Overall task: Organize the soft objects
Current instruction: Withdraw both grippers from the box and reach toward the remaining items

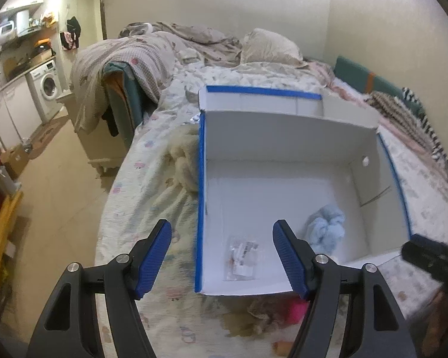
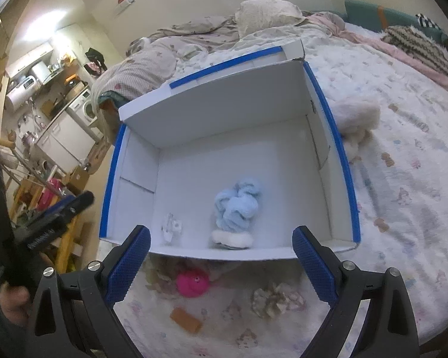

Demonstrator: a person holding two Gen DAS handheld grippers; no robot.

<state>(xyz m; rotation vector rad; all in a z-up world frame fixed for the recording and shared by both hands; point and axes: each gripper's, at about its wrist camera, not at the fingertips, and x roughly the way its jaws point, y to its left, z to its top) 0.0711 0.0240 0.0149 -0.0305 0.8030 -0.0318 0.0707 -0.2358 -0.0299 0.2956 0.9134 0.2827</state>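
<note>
My pale blue fluffy toy [image 2: 237,205] crumpled inside the white box [image 2: 224,119]; pink plush [image 2: 192,283] near, on the bed.

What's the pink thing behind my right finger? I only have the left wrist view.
Observer: A pink toy, lying on the bedspread just outside the box, by its near wall.
Operator: Anything else out there?
Observer: A beige crumpled soft item and a small brown block, both on the bedspread near it.
Operator: Right gripper state?
Observer: The right gripper is open, with nothing held between its fingers.
</note>
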